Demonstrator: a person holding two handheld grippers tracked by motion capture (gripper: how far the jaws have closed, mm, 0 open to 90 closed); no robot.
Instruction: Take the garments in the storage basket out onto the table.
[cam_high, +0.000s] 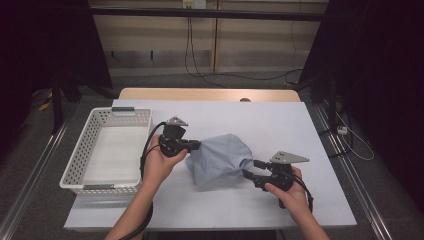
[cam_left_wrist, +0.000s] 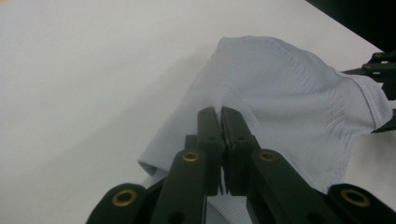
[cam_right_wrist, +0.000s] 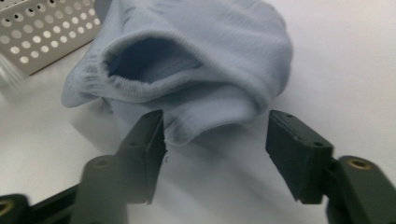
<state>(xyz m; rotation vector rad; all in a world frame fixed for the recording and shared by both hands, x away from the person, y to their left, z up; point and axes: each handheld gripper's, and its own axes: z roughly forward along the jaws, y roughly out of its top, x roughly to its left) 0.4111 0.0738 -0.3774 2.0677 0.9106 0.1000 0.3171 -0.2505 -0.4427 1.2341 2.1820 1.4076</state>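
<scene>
White covering spreads across the table (cam_high: 280, 125), ringed by dark curtains and a grey floor. At centre frame in the high view lies a pale blue garment (cam_high: 220, 157), ribbed at its cuff, bunched into a mound and stretched between two hand-held tools. The left gripper (cam_high: 198, 145), at the mound's left edge, is clamped tight on a fold of the fabric; its own view shows the jaws pinched together with cloth running beneath them. The right gripper (cam_right_wrist: 215, 149), lower right of centre, stands released, its jaws parted around the cuff's drooping edge without pressing it. A perforated white basket (cam_high: 75, 165) waits at the left of the frame, beside the left hand (cam_high: 157, 165). With just one hold on it, the garment could slump or unroll if lifted now, and trailing cloth might snag the basket's rim.
</scene>
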